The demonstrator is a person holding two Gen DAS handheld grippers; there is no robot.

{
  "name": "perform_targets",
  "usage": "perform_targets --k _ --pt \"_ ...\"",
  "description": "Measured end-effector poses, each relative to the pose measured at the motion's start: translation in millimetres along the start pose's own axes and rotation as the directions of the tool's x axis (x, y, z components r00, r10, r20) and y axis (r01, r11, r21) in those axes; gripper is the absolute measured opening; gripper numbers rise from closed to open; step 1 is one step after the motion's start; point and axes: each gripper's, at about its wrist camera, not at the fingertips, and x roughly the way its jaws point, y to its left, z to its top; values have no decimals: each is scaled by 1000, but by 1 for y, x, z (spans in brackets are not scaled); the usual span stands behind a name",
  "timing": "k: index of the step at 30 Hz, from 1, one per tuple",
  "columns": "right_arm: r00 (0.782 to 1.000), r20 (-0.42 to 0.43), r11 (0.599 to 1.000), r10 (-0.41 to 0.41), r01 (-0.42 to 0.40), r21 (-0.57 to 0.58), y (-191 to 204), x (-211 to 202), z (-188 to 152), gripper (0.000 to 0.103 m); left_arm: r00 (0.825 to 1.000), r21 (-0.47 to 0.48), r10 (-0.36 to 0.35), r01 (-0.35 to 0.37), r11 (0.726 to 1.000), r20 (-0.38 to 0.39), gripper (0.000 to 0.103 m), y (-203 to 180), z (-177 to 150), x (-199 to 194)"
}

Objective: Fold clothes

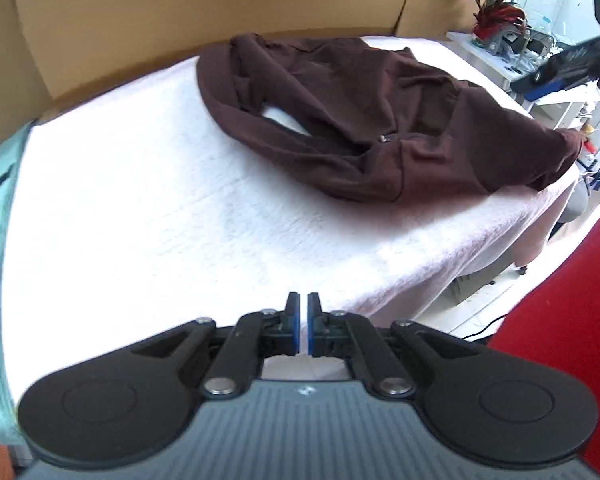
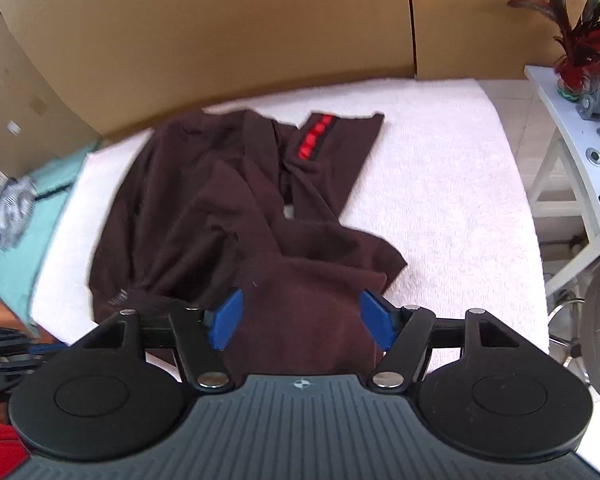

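In the left wrist view, the left gripper (image 1: 303, 322) sits nearest, its blue-padded jaws drawn together with only a thin slit between them and nothing caught there. It hovers over a bare stretch of the white towel-like cover (image 1: 148, 216) that drapes the table. Beyond it on that cover lies the dark brown garment (image 1: 380, 120), rumpled, with one end reaching the cover's right edge and hanging a little over it. Past the garment, large cardboard boxes (image 1: 180, 12) stand along the cover's far side. At the right edge of this view, above the garment's overhanging end, the other handheld gripper (image 1: 572, 64) shows as a dark, blurred shape. A red piece of clothing on the person (image 1: 560, 340) fills the lower right corner.

In the right wrist view, the right gripper (image 2: 302, 326) has its blue pads spread wide. A bunched fold of the dark brown garment (image 2: 204, 216) lies between and beneath the pads, which do not press on it. Farther along the garment, a strip with red markings (image 2: 314, 136) shows near its far end. The white cover (image 2: 452, 200) is bare to the garment's right. Behind the garment stand the cardboard boxes (image 2: 220, 28), and to the cover's right is a white side table (image 2: 560, 128) bearing a red and black feathery ornament (image 2: 584, 48).
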Motion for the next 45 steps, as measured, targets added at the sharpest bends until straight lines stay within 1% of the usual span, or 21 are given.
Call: perform_targets --k 4,6,7,8,10,12,16,18,19,22,26,28,32,34,35,36,38,39,41,43,45 --pt "997 -10 991 -78 78 110 -10 27 -10 68 994 118 -53 42 992 95 7 -24 35 4" --pt "999 -43 980 -33 40 194 -15 37 -11 35 990 221 -85 58 973 117 24 -42 56 15" --pt "998 -59 972 -4 18 234 -18 40 -11 4 987 267 -105 70 961 118 33 -50 66 23" --pt "999 -47 970 1 10 245 -16 37 -11 3 985 313 -124 82 946 119 37 -58 75 31" --pt "999 34 985 -9 4 171 -3 14 -10 3 982 391 -161 109 914 101 59 -72 92 52" --pt "993 116 996 -5 -6 91 11 -11 -8 3 981 446 -183 137 884 61 63 -84 99 77" --pt "978 210 1000 4 -9 23 20 -46 -2 3 983 521 -182 155 839 1 57 -103 96 109" --pt "973 228 999 -32 28 20 20 -51 -2 3 984 534 -176 170 828 -41 17 -110 90 122" --pt "972 233 999 -32 28 23 19 -53 -3 3 982 533 -177 182 826 -61 11 -112 87 126" --pt "970 244 1000 -8 7 5 25 -57 -3 3 980 501 -194 189 844 -44 2 -108 74 114" --pt "961 270 997 58 -41 -67 46 -59 9 3 979 362 -203 186 913 10 1 -84 60 79" --pt "941 304 986 147 -114 -124 63 -66 24 1 984 281 -176 160 946 35 1 -69 52 63" --pt "875 386 942 292 -193 -274 109 -81 65 1 993 114 -96 87 990 75 1 -38 37 38" --pt "873 376 925 312 -190 -329 125 -73 83 2 996 51 -48 44 998 71 1 -24 30 34" --pt "884 349 920 312 -190 -342 130 -66 90 13 997 30 -33 31 999 68 1 -18 27 32" --pt "900 318 921 299 -186 -342 131 -58 95 36 998 11 -22 21 1000 67 1 -12 25 30" --pt "939 260 937 224 -135 -321 115 -46 82 66 996 -18 -44 45 999 80 3 -4 22 25" --pt "956 230 945 182 -105 -311 106 -40 74 72 994 -21 -55 57 998 94 5 -5 23 24" --pt "982 170 956 76 -23 -292 84 -28 55 72 989 -8 -85 87 996 119 14 -12 32 27" --pt "994 94 969 -52 73 -236 51 -16 31 72 984 18 -131 130 991 117 48 -21 43 38" --pt "992 -13 982 -125 122 -141 15 -6 9 72 981 71 -179 174 982 73 58 -34 52 57"
